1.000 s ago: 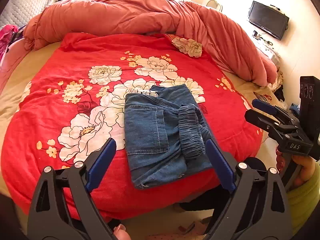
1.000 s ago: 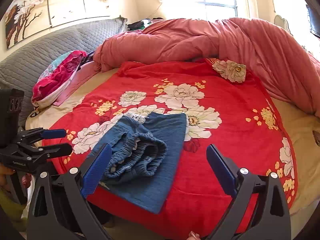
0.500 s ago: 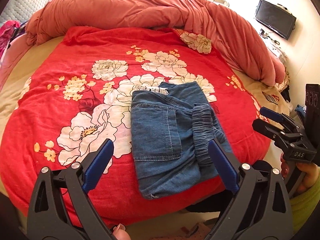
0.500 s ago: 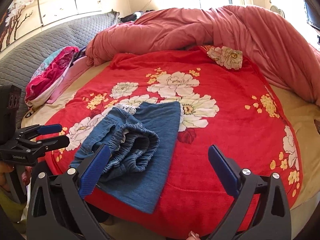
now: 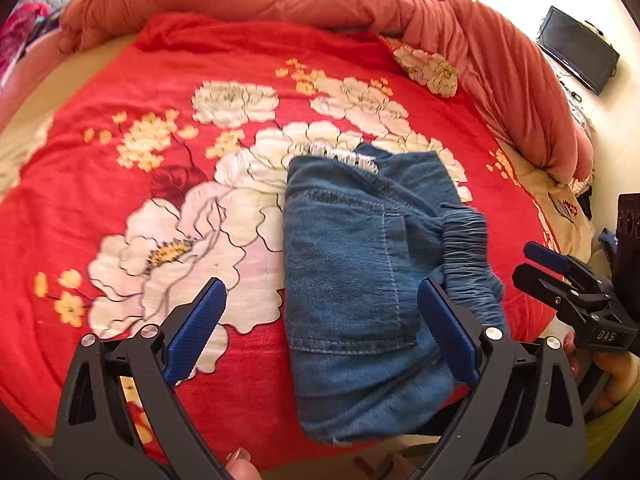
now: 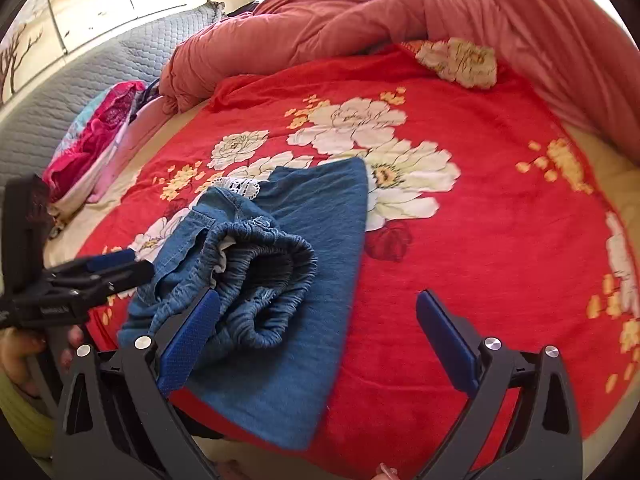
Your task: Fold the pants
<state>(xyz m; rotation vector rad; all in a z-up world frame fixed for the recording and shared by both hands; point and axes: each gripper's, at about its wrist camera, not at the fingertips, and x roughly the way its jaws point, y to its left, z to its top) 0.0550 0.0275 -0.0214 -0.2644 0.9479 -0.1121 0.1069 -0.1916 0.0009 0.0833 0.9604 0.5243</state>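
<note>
Blue denim pants [image 5: 360, 272] lie folded in a compact bundle on the red flowered blanket [image 5: 160, 184], near the bed's front edge, elastic waistband bunched on the right side. They also show in the right wrist view [image 6: 280, 280]. My left gripper [image 5: 320, 320] is open and empty, just above the pants' near half. My right gripper [image 6: 320, 328] is open and empty, its left finger over the waistband. Each gripper shows in the other's view, the right [image 5: 560, 276] and the left [image 6: 104, 272], apparently open.
A salmon duvet [image 5: 360, 4] is heaped along the far side of the bed. Pink bedding [image 6: 96, 132] lies against a grey quilted headboard [image 6: 80, 76]. A black TV [image 5: 576, 48] hangs on the right wall. The bed's front edge runs just under the grippers.
Both grippers have moved forward and lower toward the pants, which now fill more of each view. The pants have not moved. Both stay open.
</note>
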